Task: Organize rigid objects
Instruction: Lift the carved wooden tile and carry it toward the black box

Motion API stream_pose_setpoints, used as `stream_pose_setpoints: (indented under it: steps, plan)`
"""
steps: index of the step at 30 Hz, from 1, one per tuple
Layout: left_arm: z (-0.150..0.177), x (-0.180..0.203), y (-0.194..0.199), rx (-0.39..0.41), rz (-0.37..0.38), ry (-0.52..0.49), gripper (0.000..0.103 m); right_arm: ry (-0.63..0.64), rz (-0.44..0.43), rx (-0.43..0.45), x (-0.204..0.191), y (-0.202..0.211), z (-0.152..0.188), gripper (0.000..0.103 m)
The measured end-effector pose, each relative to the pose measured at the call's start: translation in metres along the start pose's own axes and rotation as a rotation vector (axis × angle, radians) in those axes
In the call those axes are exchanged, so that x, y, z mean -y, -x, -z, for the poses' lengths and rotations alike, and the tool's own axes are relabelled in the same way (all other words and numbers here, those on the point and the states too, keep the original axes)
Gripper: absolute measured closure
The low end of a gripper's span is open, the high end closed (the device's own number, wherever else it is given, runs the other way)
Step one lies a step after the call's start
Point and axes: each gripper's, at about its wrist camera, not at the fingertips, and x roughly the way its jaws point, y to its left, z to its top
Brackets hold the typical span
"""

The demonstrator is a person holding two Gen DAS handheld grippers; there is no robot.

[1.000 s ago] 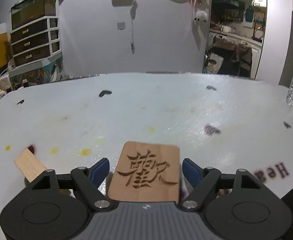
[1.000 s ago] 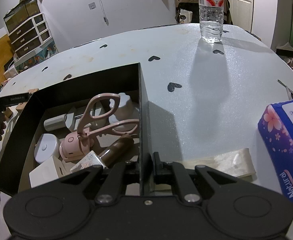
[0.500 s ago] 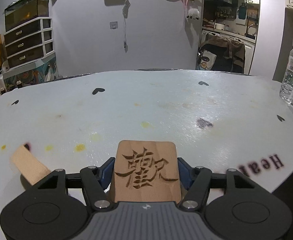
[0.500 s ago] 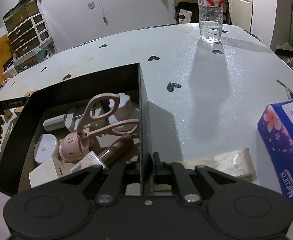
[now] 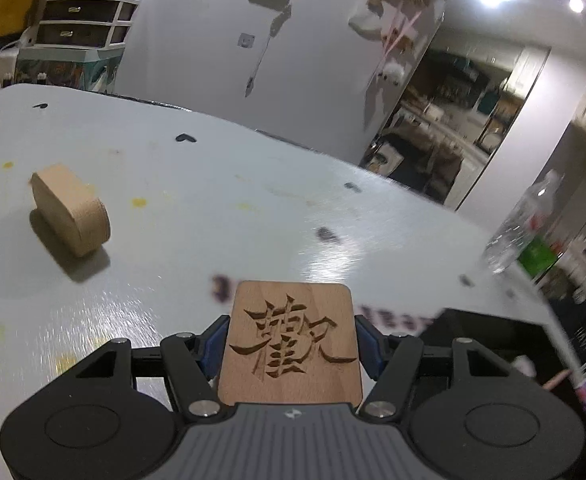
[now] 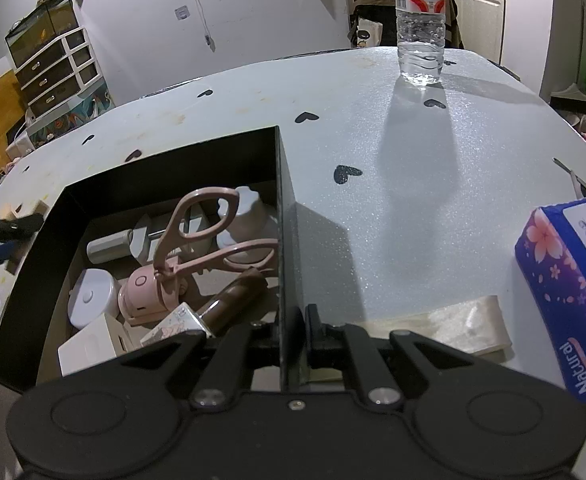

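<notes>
White table [image 5: 253,208]; left claw [image 5: 291,344] clamps carved tile [image 5: 291,344] flat, pointing forward; right claw [image 6: 293,332] pinches box wall [image 6: 283,240].

Both wrist views low over table [image 5: 253,216], sharing black box [image 6: 281,216]

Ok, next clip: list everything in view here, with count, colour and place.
carved wooden tile: 1, tan, in left tongs
wooden block: 1, pale, on table, left
black box: 1, on table, holding small items
eyelash curler: 1, pink, in box
brown tube: 1, in box
water bottle: 1, clear, far table edge
tissue pack: 1, blue, right
table: 1, white, heart marks
left tongs: clamping tile
right tongs: clamping box wall
</notes>
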Motion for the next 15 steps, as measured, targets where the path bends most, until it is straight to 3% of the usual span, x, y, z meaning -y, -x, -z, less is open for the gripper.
stream_pose_setpoints:
  steps: [8, 11, 15]
  plan:
    - [-0.005, 0.06, 0.041, 0.051, 0.131, -0.137, 0.039, -0.003, -0.001, 0.001, 0.0, 0.001, -0.001, 0.095]
    - [0.003, 0.088, 0.044, 0.04, 0.185, -0.211, 0.039, -0.001, -0.001, 0.001, -0.001, 0.001, -0.001, 0.095]
    - [0.017, 0.12, 0.035, 0.002, 0.204, -0.317, 0.039, 0.0, -0.003, 0.001, -0.001, 0.001, -0.001, 0.095]
